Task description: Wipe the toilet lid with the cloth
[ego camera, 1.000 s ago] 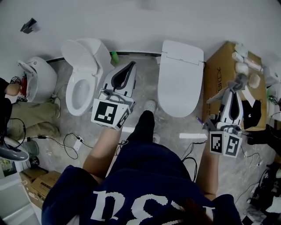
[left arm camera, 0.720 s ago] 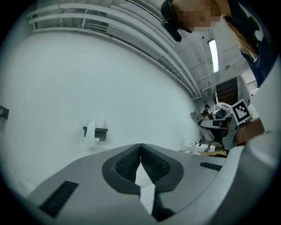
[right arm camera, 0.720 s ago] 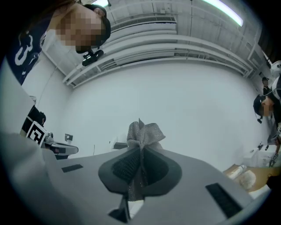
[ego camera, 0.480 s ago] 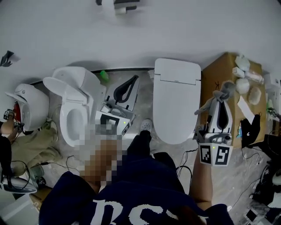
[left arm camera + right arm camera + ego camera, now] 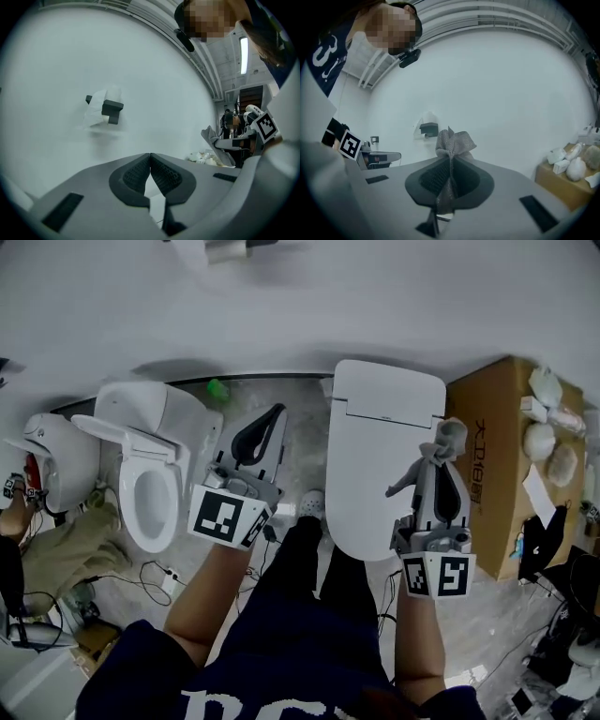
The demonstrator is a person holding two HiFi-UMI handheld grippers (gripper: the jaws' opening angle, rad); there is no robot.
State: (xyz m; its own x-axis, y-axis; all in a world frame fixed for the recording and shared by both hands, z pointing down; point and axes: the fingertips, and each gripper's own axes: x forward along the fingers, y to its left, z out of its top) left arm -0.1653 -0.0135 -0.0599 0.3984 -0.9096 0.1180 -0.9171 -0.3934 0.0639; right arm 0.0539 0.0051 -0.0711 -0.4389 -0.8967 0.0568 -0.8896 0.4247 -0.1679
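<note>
Stage, as judged: approach only, with no contact on the toilet lid (image 5: 370, 474) evident yet, so the whole wipe left to do. Nearest, at 3 o'clock of the head view: right gripper (image 5: 442, 448), clamped on the cloth (image 5: 412, 479). Seen along the jaws in the right gripper view: both pads pressed onto a grey fold, the cloth (image 5: 454, 143) bunched above the tips and a tail hanging below. Positioned at the closed lid's 3 o'clock edge, apparently above it rather than touching — gap not confirmable. At 9 o'clock: left gripper (image 5: 267, 420), closed with tips meeting and nothing between, idle over the floor strip between the two toilets. Farther, at 1 o'clock: the lid's hinge end against the wall. Beyond the left gripper, at 9 o'clock: a second toilet (image 5: 150, 493), open. Beyond the right gripper, at 3 o'clock: a cardboard box (image 5: 497, 456). Next, as a judgement: lower the cloth flat onto the lid, then sweep from near edge to hinge — keeping the jaws clear of the surface.
</note>
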